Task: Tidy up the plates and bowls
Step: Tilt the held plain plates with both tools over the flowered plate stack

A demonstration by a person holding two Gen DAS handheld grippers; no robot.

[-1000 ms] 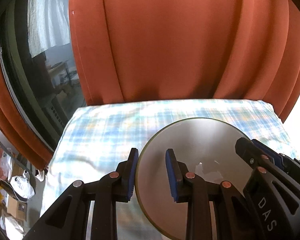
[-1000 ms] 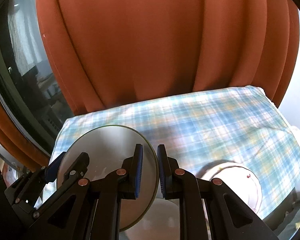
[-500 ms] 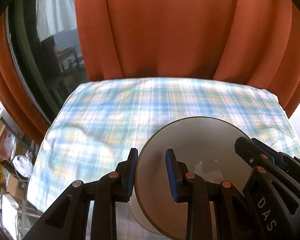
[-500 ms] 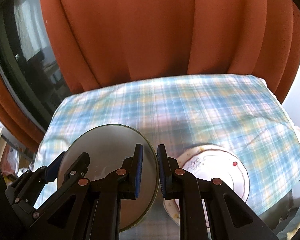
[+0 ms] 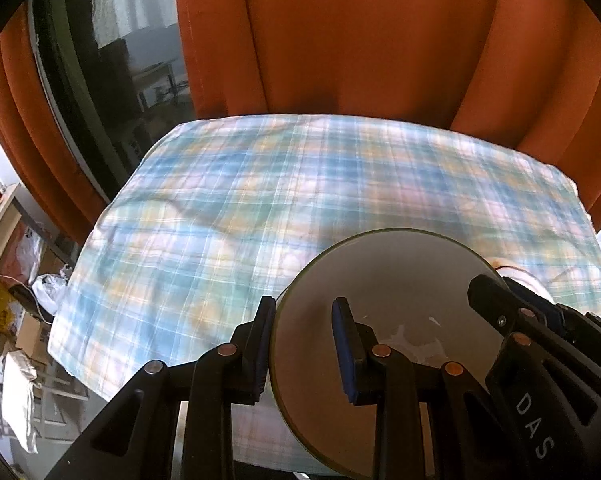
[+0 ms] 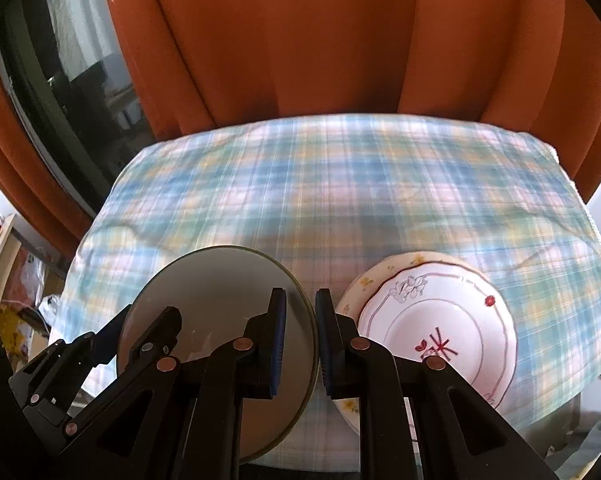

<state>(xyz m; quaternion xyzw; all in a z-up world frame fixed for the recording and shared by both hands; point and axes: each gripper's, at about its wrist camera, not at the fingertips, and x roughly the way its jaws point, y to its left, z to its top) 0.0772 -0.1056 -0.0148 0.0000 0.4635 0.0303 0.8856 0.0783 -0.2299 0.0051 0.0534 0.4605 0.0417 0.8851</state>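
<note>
Since a second ago both views have pulled back and up from the table: far more of the plaid tablecloth shows now, and the white patterned plate, then only a sliver behind the right tool, lies in full sight. Nearest in both views is the grey plate, held off the cloth between the two tools and tilted toward the cameras, its face showing as a broad oval. The left gripper straddles the plate's left rim with one pad outside the edge and the other on the face; the gap between its pads looks wider than the rim, so whether it truly pinches or only brackets the edge I cannot tell. The right gripper is drawn nearly closed over the opposite rim, one blue pad on the face and the other just outside the edge, which reads as a firm nip. Just beyond and to the right of the right tool, near the table's right front corner, the white patterned plate rests on a larger yellow-flowered plate, the two already stacked. That stack lies to the right of the carried plate and closest to the right tool, so the coming move, as I judge it, is a short carry rightward and a level lowering onto the stack. Farther back hangs the orange curtain.
</note>
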